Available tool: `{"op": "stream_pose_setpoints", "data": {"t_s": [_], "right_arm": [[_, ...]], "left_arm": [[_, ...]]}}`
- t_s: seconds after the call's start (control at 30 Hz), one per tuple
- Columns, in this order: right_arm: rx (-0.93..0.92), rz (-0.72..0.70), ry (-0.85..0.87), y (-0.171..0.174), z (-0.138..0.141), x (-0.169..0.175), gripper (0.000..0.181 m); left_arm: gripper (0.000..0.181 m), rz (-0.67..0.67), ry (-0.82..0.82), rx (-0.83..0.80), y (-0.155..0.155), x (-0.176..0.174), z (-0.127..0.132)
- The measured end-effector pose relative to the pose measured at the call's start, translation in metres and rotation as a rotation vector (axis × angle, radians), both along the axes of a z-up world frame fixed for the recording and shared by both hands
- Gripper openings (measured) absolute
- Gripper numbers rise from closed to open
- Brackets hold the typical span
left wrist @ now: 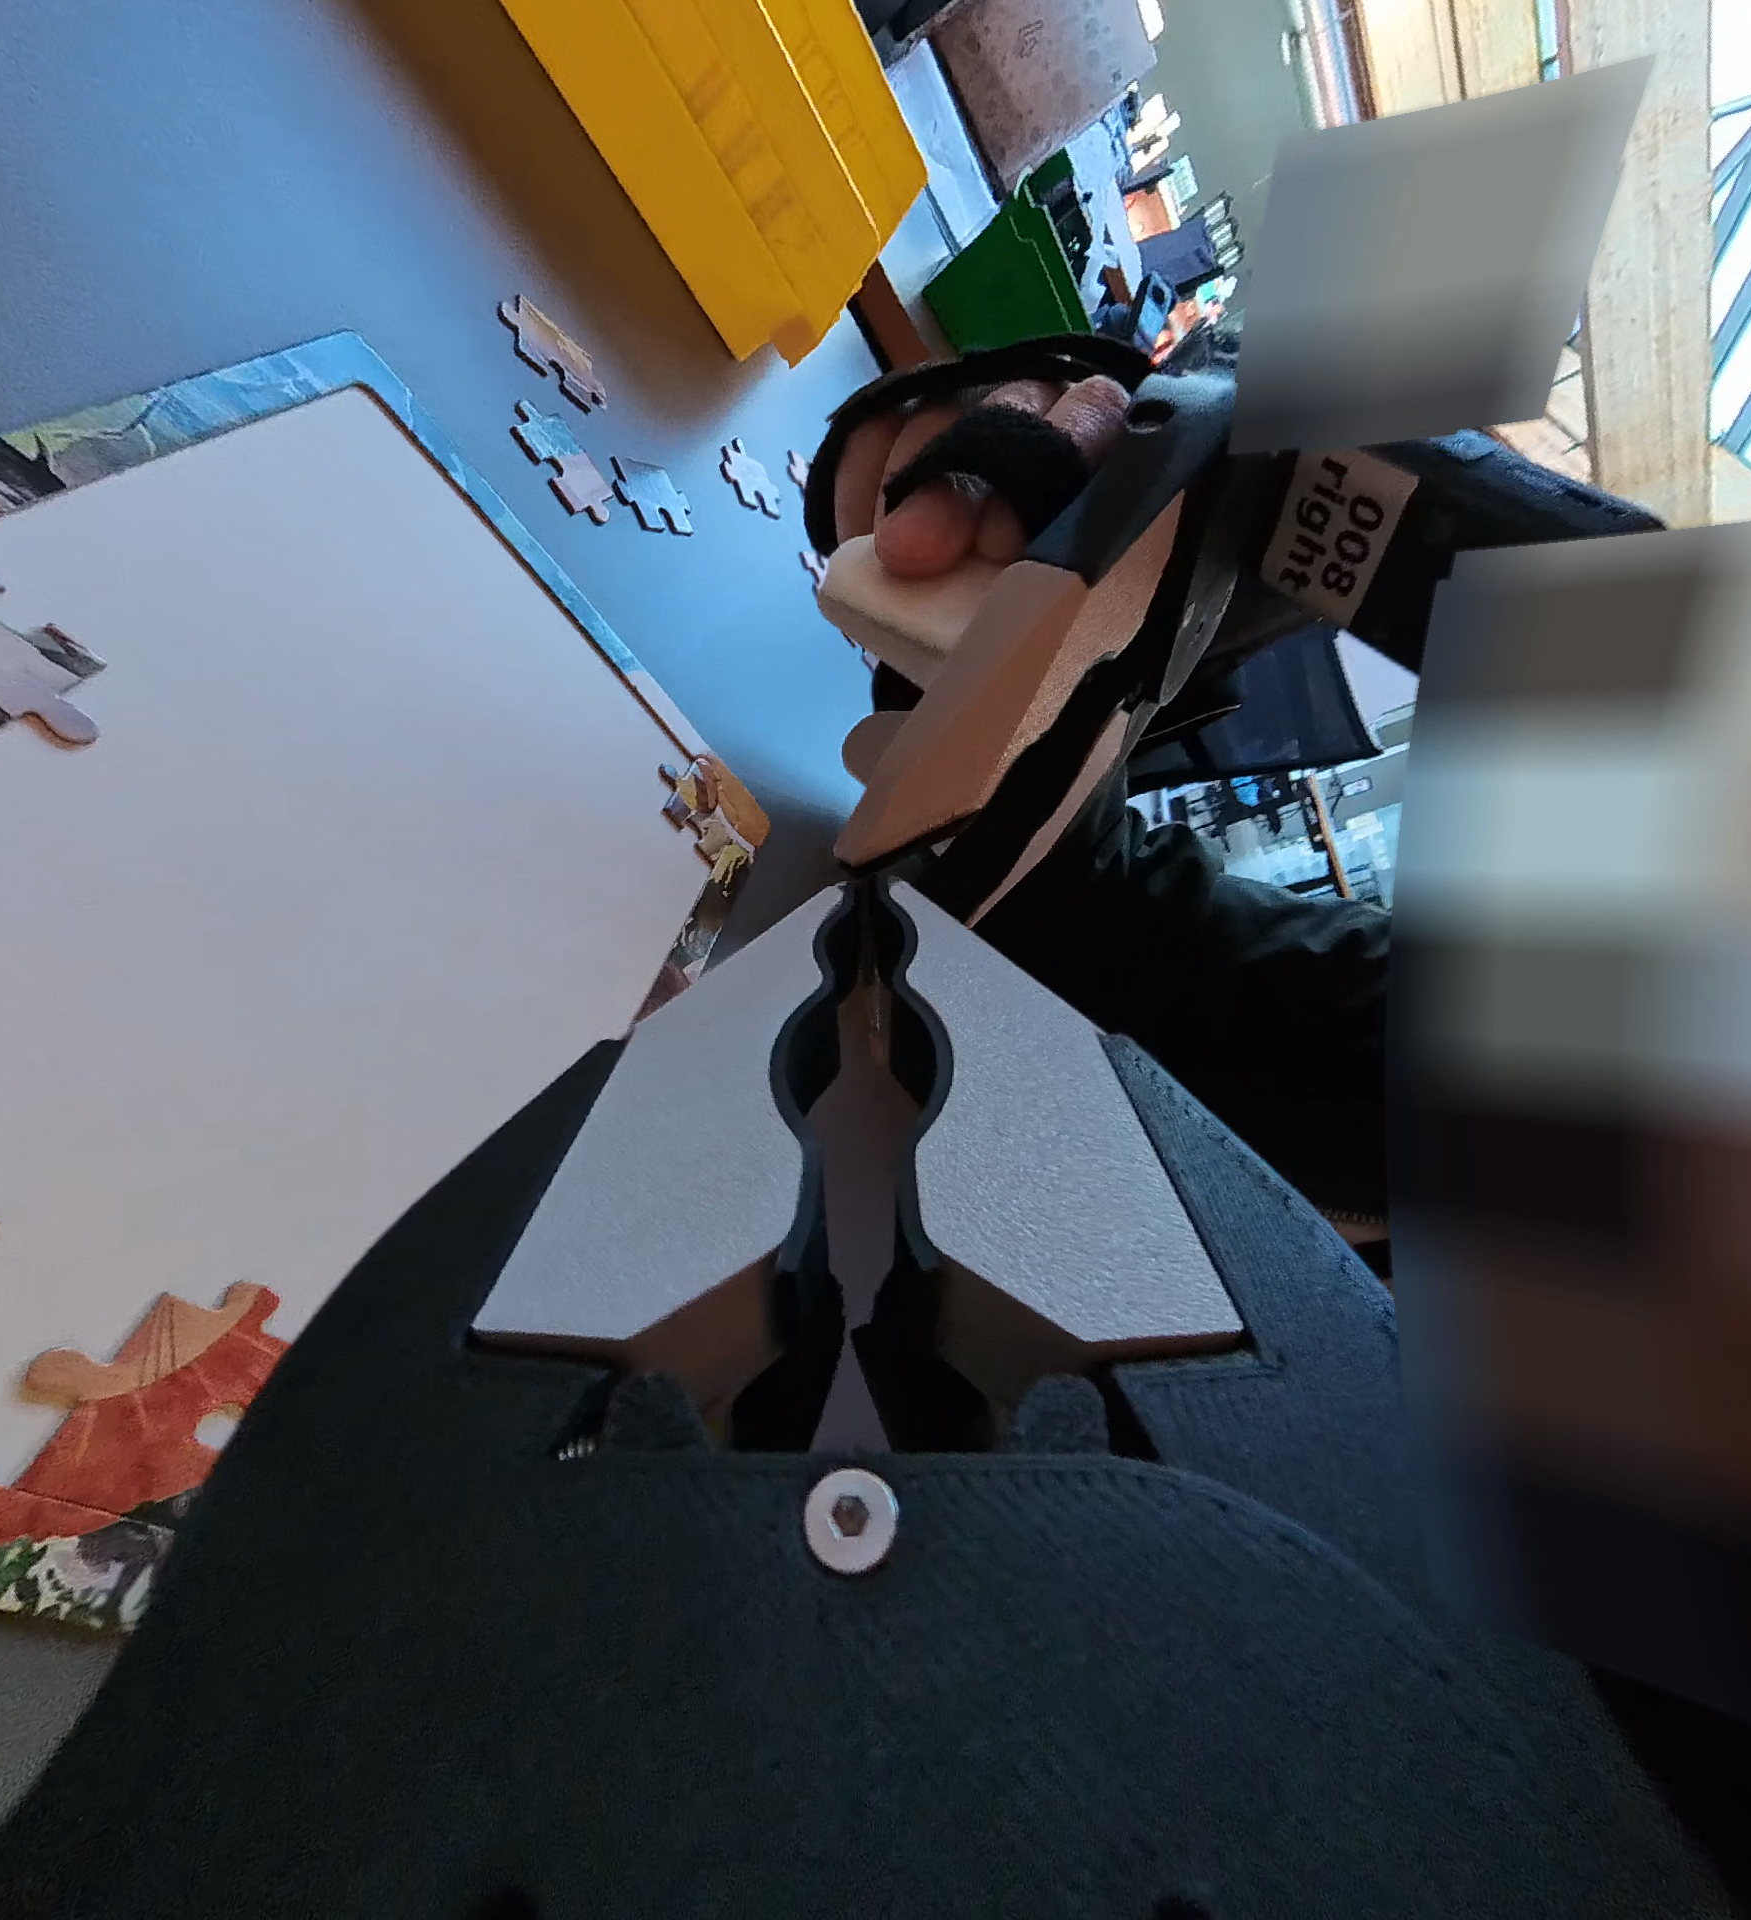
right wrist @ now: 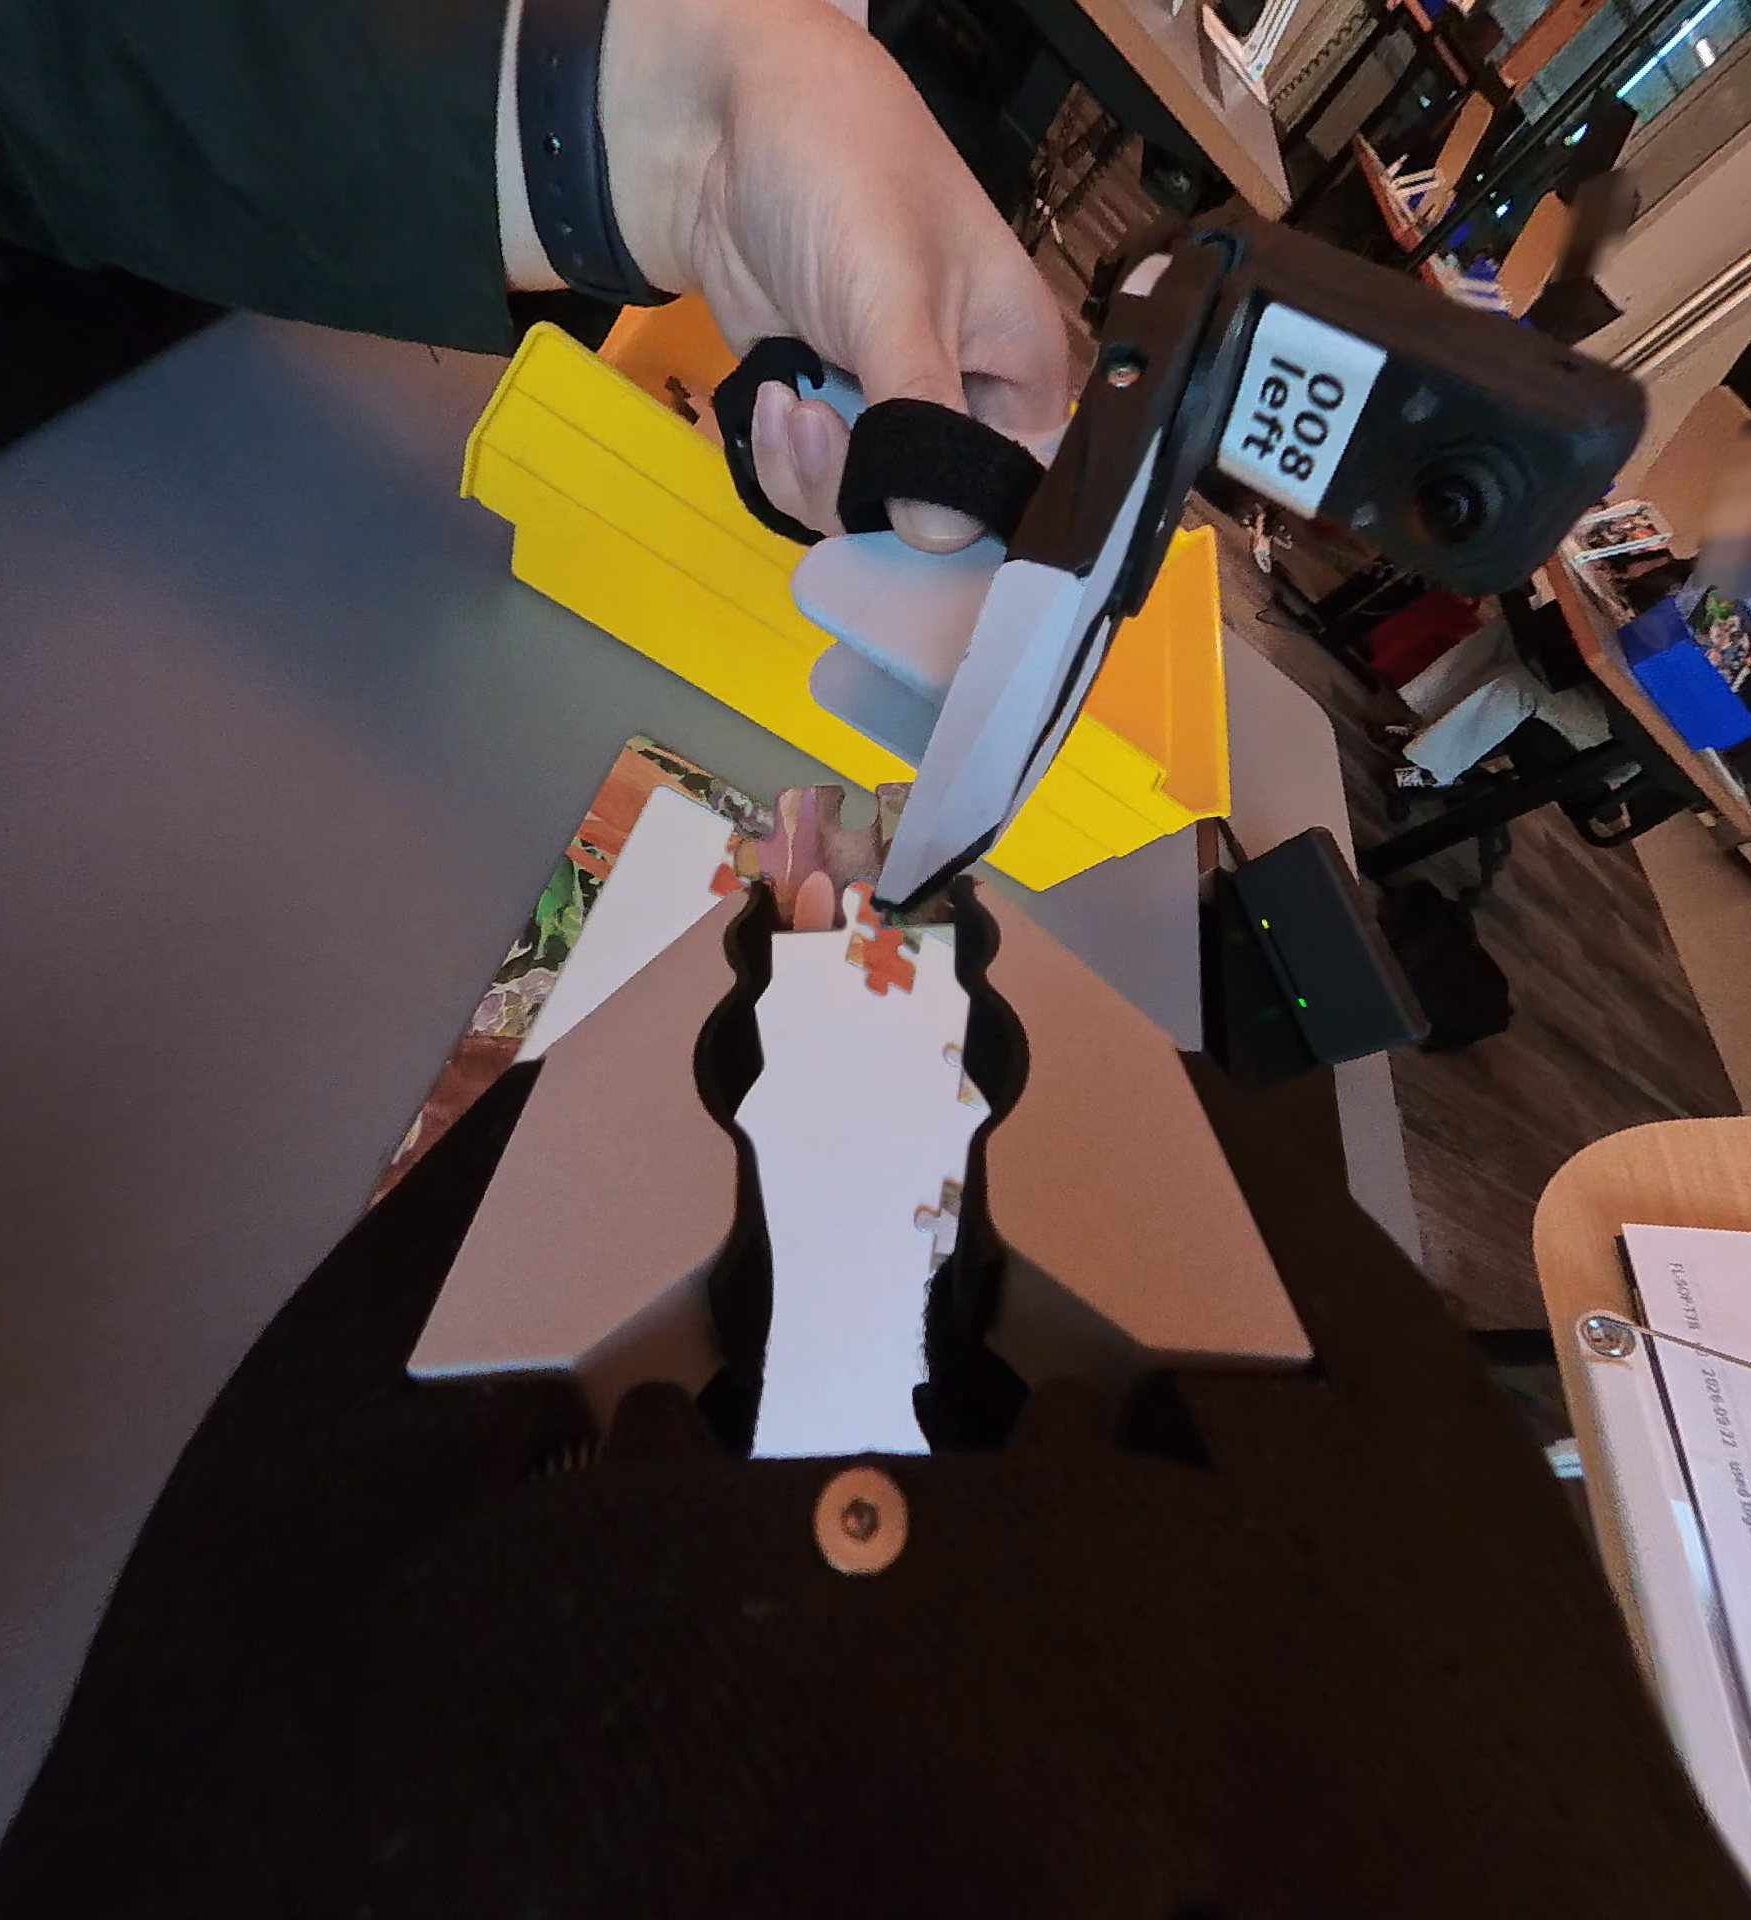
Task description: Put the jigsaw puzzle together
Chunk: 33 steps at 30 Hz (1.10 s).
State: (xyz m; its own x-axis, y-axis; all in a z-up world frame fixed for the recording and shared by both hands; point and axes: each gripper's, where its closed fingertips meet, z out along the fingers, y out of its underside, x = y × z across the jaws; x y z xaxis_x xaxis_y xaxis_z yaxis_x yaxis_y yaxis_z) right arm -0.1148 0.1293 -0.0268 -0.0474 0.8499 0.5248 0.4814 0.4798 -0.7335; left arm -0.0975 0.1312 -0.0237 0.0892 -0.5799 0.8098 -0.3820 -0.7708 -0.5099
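While the two tools meet tip to tip above the puzzle tray (left wrist: 351, 727), the left gripper (left wrist: 863, 894) has its fingers pressed almost together; whether anything thin sits between them cannot be told. The right gripper (right wrist: 860, 904) stands moderately wide, holding nothing, its tips flanking the point of the left one. Just below that point an orange puzzle piece (right wrist: 886, 956) lies on the tray's white base, near a cluster of joined pieces (right wrist: 819, 852) at the tray's far edge. In the left wrist view, orange pieces (left wrist: 154, 1403) fill a lower corner of the tray, and several loose pieces (left wrist: 601, 468) lie scattered on the grey counter (left wrist: 123, 208) between the tray and a yellow bin (left wrist: 736, 156).
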Motion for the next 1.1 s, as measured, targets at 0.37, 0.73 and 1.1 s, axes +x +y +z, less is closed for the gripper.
{"op": "stream_pose_setpoints", "data": {"t_s": [0.37,0.73,1.1], "right_arm": [[-0.049,-0.37,0.301,0.062,0.043,0.013,0.054],[-0.017,-0.523,0.628,0.056,0.078,-0.014,0.05],[-0.011,-0.552,0.568,0.062,0.064,-0.016,0.029]], "left_arm": [[0.0,0.382,-0.213,0.093,0.064,-0.032,0.041],[0.0,0.604,-0.387,0.212,0.076,-0.037,0.077],[0.0,0.592,-0.385,0.214,0.072,-0.03,0.076]]}}
